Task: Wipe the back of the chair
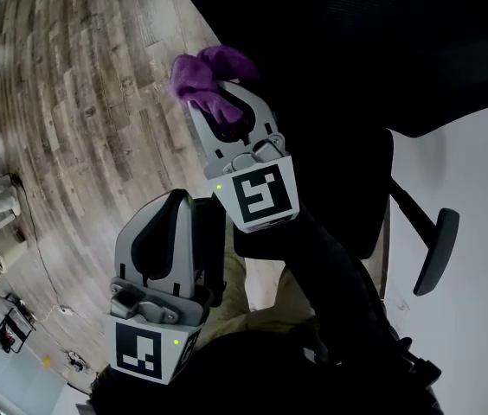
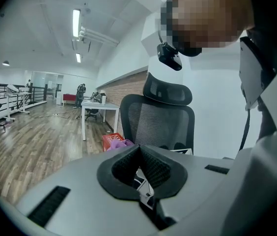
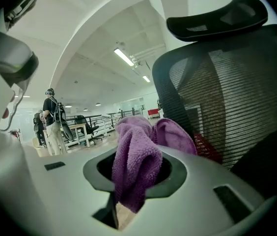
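Pinching purple cloth [image 1: 205, 76], right gripper [image 1: 229, 111] faces chair [image 3: 227, 92].

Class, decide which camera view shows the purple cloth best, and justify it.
The right gripper view: the purple cloth is close up, clamped in the right gripper. The head view shows it smaller, bunched at that gripper's tip; the left gripper view shows only a sliver.

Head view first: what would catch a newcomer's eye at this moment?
The purple cloth stands out, clamped in the right gripper above the wood floor. In the right gripper view, the black mesh chair fills the right side, just beyond the cloth. The left gripper sits lower in the head view, shut and empty.
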{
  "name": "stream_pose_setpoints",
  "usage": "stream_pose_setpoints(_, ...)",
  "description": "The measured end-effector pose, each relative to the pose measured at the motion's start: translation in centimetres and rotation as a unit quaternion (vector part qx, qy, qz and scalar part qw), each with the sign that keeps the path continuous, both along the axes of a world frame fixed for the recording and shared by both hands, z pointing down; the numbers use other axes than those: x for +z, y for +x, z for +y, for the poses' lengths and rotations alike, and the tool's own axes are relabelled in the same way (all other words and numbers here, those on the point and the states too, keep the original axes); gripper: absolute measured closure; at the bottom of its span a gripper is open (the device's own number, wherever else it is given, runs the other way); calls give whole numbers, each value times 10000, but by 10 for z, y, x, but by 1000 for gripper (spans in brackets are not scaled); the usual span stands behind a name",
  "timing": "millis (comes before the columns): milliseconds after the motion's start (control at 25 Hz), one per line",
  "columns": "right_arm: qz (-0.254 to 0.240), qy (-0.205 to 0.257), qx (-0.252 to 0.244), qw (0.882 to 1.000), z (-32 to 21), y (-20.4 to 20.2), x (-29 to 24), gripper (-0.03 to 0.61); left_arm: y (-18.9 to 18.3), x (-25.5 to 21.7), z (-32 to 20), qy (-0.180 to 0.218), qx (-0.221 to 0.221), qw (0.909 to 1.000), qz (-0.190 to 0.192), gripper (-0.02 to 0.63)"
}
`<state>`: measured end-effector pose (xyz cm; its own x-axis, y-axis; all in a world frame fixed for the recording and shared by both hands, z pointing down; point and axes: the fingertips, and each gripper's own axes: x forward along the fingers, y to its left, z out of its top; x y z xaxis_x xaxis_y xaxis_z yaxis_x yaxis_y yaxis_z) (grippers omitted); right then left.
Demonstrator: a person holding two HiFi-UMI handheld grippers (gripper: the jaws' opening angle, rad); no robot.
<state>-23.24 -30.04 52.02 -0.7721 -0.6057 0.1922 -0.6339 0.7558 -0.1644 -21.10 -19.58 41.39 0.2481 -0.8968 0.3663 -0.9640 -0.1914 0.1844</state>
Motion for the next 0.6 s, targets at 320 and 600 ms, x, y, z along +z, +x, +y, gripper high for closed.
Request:
stream_pose_setpoints(320, 490, 265, 516, 9971, -16, 49, 24, 479, 31, 20, 3, -157, 316, 9994, -20, 604)
stream_pose_setpoints(600, 423, 281, 1102, 9926, -31, 119, 21, 479, 81, 26, -1, -158, 723, 9973, -12, 604)
